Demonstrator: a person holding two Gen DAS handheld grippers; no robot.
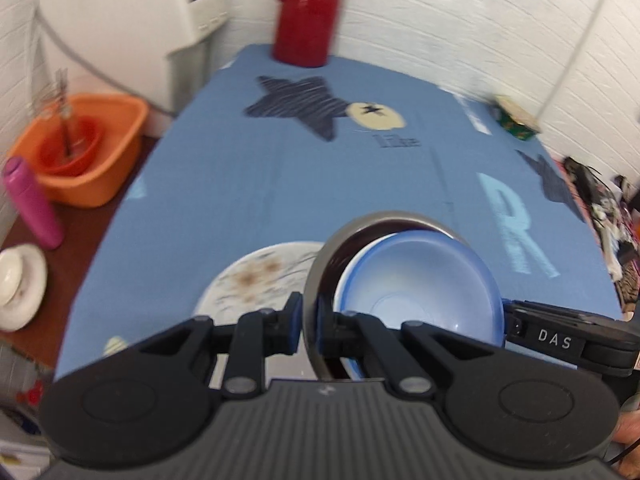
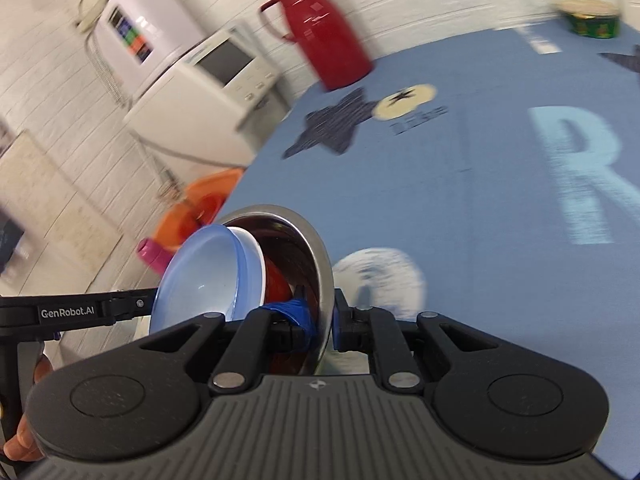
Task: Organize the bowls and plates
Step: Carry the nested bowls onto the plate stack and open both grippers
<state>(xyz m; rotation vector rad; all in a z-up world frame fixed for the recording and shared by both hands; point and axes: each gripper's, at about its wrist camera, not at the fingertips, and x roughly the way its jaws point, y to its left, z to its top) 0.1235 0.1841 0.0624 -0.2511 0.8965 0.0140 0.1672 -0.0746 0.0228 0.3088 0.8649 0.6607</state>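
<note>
Both tongs, left (image 1: 309, 322) and right (image 2: 323, 326), clamped on steel bowl (image 1: 316, 276) rim; open tablecloth (image 1: 280, 184) beyond.

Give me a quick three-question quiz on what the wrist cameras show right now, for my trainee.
1. True or false: the left gripper and the right gripper both have their jaws closed on the rim of the steel bowl.
2. What sits inside the steel bowl? A) a blue bowl B) a fork C) nothing
3. Short answer: what lies on the blue cloth beside the steel bowl?

Key: 1 true; 2 A; 3 the patterned plate.
</note>
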